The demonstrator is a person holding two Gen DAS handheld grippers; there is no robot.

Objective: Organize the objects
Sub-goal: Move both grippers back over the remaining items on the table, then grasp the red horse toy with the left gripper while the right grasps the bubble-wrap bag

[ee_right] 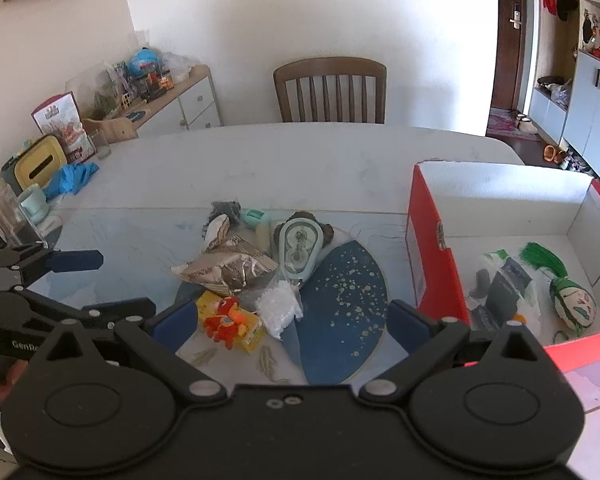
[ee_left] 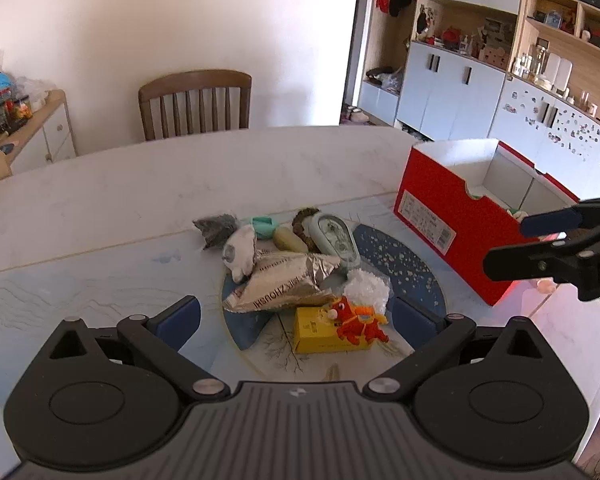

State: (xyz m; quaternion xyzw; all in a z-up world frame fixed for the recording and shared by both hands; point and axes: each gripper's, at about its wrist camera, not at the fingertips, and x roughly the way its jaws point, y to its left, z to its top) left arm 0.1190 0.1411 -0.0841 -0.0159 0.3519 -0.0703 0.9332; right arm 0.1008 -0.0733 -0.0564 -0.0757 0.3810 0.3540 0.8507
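Reaching for the pile, nothing picked yet.
Both the left hand-held gripper [ee_left: 296,316] and the right hand-held gripper [ee_right: 288,320] gape wide and empty; next, close on the orange plush toy [ee_left: 358,320] at 12 o'clock and carry it to the red box [ee_right: 428,240].

You're in a home, in its dining area. A wooden chair [ee_left: 195,104] faces you across a pale table [ee_left: 180,168]. To your right, cupboards [ee_left: 448,92] with open shelves carry jars, toys and knick-knacks, and hats hang near the door [ee_right: 514,40]. Slippers [ee_right: 553,153] lie on the floor (a rug beyond them). A sideboard [ee_right: 180,108] holds a globe and toys.
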